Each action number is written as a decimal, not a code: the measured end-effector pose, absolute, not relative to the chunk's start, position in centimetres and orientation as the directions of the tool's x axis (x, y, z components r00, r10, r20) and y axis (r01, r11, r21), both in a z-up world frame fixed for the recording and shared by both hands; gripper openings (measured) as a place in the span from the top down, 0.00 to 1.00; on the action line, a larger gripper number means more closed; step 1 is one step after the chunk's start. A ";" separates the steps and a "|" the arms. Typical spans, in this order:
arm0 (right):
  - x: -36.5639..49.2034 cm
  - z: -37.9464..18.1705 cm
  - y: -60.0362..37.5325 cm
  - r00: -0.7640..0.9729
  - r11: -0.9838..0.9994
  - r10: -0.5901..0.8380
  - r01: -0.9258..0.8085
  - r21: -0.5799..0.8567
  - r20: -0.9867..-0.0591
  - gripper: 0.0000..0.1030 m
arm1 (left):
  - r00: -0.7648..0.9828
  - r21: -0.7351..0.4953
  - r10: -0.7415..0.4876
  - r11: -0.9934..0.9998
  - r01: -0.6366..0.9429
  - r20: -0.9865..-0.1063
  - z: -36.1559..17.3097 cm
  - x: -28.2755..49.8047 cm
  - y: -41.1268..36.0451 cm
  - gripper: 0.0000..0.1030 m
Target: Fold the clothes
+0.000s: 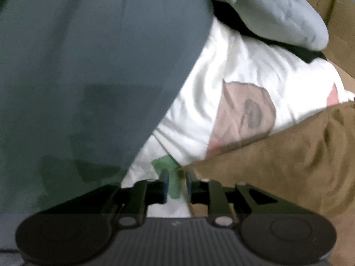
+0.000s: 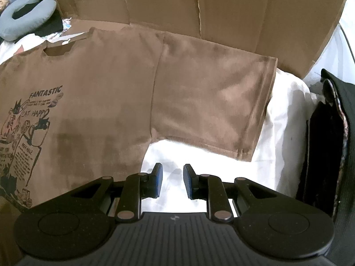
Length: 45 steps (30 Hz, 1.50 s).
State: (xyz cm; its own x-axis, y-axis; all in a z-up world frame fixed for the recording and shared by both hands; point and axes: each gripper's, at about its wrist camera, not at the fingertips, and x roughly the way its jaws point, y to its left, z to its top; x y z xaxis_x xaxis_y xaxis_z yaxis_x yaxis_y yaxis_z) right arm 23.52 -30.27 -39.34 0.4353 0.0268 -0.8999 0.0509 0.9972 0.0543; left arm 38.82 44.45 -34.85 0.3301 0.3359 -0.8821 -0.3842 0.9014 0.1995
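Far left, grey-blue cloth: a large grey-blue fabric (image 1: 77, 77) fills the left of the left wrist view, blurred and close to the camera; what it is I cannot tell.
Left gripper: the left gripper (image 1: 176, 184) points down at the white sheet (image 2: 284, 110), right at the edge of the brown T-shirt (image 2: 106, 93).
Left jaws: slightly apart, nothing pinched between the blue pads; a green patch printed on the white cloth shows through the gap. The shirt's edge lies just beside the right-hand pad, and whether it touches is too blurred to say.
White cloth with print: beyond the left gripper lies white fabric bearing a pinkish-brown printed figure (image 1: 246, 115).
Neck pillow: a pale blue neck pillow (image 2: 24, 17) rests at the far left corner, on something dark.
T-shirt: spread flat, front up, on the white sheet, with its neck opening towards the cardboard; a cartoon print reading "FANTASTIC" and "CAT HAPPY" sits on its chest, and one short sleeve stretches out to the right.
Cardboard: a flattened cardboard sheet (image 2: 221, 11) stands up behind the shirt.
Right gripper: the right gripper (image 2: 173, 180) hovers over bare white sheet below the sleeve, beside the shirt's side seam.
Right jaws: parted, holding nothing.
Far right: a dark object (image 2: 328, 144) stands at the sheet's edge.
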 end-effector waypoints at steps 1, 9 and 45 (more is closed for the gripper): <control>23.6 -39.4 -30.2 0.437 0.997 0.029 0.051 0.057 -0.899 0.74 | 0.344 0.186 0.328 0.904 -0.386 -0.880 -34.5 38.7 44.4 0.79; 23.9 -39.5 -30.0 0.465 0.993 0.049 0.072 0.093 -0.884 0.74 | 0.487 0.079 0.218 0.954 -0.290 -0.846 -32.0 39.9 39.6 0.66; 21.4 -39.7 -30.0 0.478 0.989 0.054 0.096 0.114 -0.877 0.73 | 0.527 0.020 0.136 0.975 -0.220 -0.839 -34.9 48.1 33.1 0.96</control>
